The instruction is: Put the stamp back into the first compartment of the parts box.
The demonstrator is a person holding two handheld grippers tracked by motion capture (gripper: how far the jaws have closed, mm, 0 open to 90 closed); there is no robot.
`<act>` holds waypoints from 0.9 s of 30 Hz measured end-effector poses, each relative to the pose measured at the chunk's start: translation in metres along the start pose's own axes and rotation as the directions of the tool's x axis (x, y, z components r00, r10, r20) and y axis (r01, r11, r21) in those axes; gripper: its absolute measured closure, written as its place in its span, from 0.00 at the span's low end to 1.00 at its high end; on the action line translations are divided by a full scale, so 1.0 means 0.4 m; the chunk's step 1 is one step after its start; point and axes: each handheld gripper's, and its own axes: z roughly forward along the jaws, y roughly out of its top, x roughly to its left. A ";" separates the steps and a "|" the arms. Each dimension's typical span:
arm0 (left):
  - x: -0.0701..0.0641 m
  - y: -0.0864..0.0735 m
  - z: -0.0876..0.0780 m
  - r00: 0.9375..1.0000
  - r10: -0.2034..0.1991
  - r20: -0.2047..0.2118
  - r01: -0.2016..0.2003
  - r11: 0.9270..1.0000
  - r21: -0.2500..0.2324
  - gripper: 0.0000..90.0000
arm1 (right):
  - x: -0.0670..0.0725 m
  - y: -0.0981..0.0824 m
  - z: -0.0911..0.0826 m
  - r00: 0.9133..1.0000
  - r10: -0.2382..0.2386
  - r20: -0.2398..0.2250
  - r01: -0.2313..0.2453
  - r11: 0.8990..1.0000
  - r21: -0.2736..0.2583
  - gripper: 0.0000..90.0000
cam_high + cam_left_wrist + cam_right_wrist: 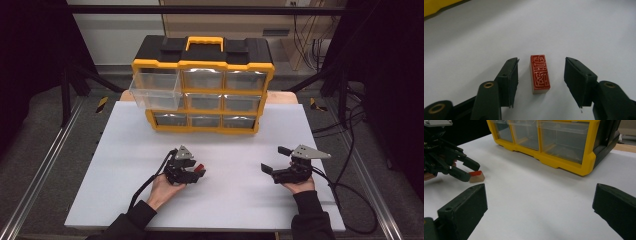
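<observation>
Straddling a small stamp (540, 74), the left hand-held gripper (192, 169) stands wide open, jaws on either side without touching, seemingly lined up to grasp it. The stamp lies on the white desk (125, 180), red carved face up; its characters can't be read. The right hand-held gripper (275, 161) waits nearby, wide and empty. Beyond sits a yellow organizer (202, 90), its top-left drawer (155, 90) pulled out, perhaps for the stamp.

I see both forearms entering from the bottom of the high view, dark sleeves to the wrists. Left hand (161, 190) holds the left gripper (199, 171), pointed rightward, low over the table. In the left gripper view its jaws stand apart. Right hand (299, 186) holds the right gripper (274, 160), pointed leftward, jaws spread wide, nothing between them.
</observation>
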 end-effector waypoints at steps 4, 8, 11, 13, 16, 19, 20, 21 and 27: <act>0.000 -0.001 0.003 1.000 0.007 0.001 -0.007 1.000 0.001 0.58 | 0.000 0.000 0.001 1.000 -0.001 -0.001 0.001 1.000 0.000 0.00; -0.002 0.000 0.004 1.000 0.007 -0.001 -0.007 1.000 0.000 0.64 | 0.000 0.000 0.001 1.000 0.000 -0.001 0.000 1.000 0.000 0.00; -0.003 0.000 0.004 1.000 0.012 -0.003 -0.012 1.000 0.000 0.69 | 0.000 0.000 0.001 1.000 0.001 -0.001 -0.001 1.000 0.000 0.00; -0.005 0.000 0.005 1.000 0.020 -0.010 -0.020 1.000 0.003 0.71 | 0.000 0.000 0.001 1.000 0.002 -0.001 -0.002 1.000 0.002 0.00; -0.006 0.000 0.007 1.000 0.025 -0.018 -0.024 1.000 0.012 0.72 | 0.000 0.000 0.001 1.000 0.002 -0.001 -0.002 1.000 0.002 0.00; -0.006 0.000 0.009 1.000 0.021 -0.021 -0.021 1.000 0.017 0.74 | 0.000 0.000 0.001 1.000 0.002 -0.001 -0.002 1.000 0.001 0.00; -0.006 0.000 0.009 1.000 0.020 -0.022 -0.019 1.000 0.018 0.75 | 0.000 0.000 0.001 1.000 0.001 -0.001 -0.001 1.000 0.001 0.00; -0.006 0.000 0.009 1.000 0.018 -0.023 -0.017 1.000 0.018 0.76 | 0.000 0.000 0.001 1.000 0.001 -0.001 -0.001 1.000 0.000 0.00; -0.006 0.000 0.011 0.999 0.017 -0.031 -0.016 0.999 0.027 0.80 | 0.000 0.000 0.001 1.000 0.001 -0.001 -0.001 1.000 0.000 0.00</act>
